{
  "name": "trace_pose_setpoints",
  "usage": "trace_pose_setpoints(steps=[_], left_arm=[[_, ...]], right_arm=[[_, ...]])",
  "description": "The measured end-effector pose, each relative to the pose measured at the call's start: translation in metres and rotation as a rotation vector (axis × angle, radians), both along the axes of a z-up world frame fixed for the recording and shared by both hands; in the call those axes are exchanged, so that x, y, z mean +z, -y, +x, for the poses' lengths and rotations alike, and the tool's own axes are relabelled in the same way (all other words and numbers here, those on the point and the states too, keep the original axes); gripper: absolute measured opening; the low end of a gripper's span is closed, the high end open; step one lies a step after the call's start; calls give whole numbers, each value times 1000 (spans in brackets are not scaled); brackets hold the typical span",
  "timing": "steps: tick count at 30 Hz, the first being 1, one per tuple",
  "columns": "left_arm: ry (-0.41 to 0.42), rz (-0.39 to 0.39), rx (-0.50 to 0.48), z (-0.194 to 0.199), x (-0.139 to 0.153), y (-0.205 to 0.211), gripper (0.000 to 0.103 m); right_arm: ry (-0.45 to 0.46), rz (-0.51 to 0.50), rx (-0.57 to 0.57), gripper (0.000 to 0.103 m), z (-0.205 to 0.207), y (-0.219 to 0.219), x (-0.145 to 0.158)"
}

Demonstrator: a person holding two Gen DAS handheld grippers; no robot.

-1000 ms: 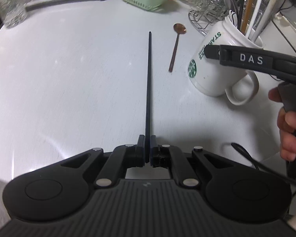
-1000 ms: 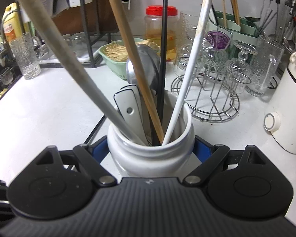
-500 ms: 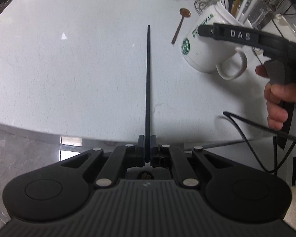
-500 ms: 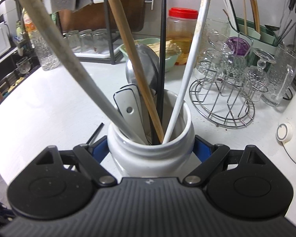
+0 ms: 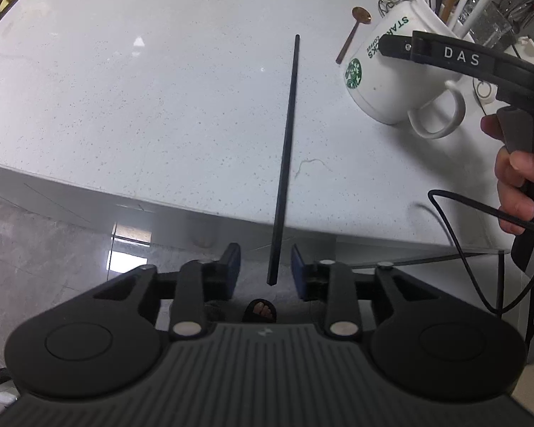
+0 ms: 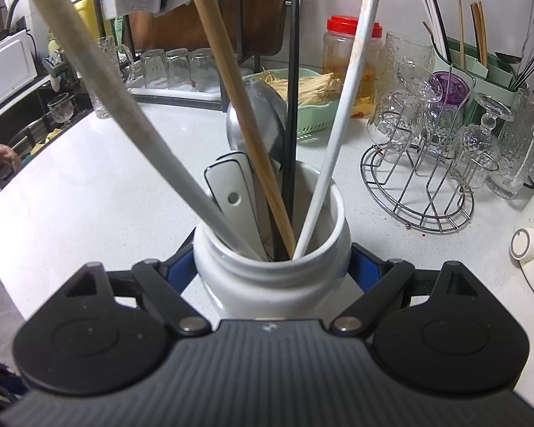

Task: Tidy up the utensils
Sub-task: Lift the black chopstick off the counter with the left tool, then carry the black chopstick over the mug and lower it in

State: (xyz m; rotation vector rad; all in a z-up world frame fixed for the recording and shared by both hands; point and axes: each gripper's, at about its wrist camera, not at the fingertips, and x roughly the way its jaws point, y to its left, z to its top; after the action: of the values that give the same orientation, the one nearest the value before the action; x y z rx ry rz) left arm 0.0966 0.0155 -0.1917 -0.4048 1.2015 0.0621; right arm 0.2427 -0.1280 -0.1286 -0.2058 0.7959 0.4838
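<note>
1. While your left gripper (image 5: 266, 272) opens, the black chopstick (image 5: 286, 156) stands free between its pads, touching neither, its far end over the white table (image 5: 142, 106).
2. Your right gripper (image 6: 272, 267) clamps the white mug (image 6: 270, 277) holding utensils.
3. A copper spoon (image 5: 352, 35) lies on the table beside the mug.

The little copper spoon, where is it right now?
In the left wrist view the copper spoon lies flat on the white counter at upper right, just left of the white mug and right of the black chopstick's far tip.
</note>
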Motion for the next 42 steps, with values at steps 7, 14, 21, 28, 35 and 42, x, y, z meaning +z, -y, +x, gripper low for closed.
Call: trace_pose_setpoints(steps=[7,14,21,28,35,42], left_arm=[[1,-5,-12,8,-5,1,37],[-29,1,-17,12,-18,3,37],[-9,6,-8,12,-19,4,21],[4,42,-45,14,-13,9,7],[69,86,-114,8,23,8,6],[119,133,-176,8,63,2,6]], right_arm=[[-3,-2,0,91,1,0,0],[4,1,2,91,0,0,-1],[16,8,11,90,-2,2,-2],[30,15,12,90,-3,3,-3],[36,28,3,90,-4,4,-3],[41,31,-6,90,-5,4,-4]])
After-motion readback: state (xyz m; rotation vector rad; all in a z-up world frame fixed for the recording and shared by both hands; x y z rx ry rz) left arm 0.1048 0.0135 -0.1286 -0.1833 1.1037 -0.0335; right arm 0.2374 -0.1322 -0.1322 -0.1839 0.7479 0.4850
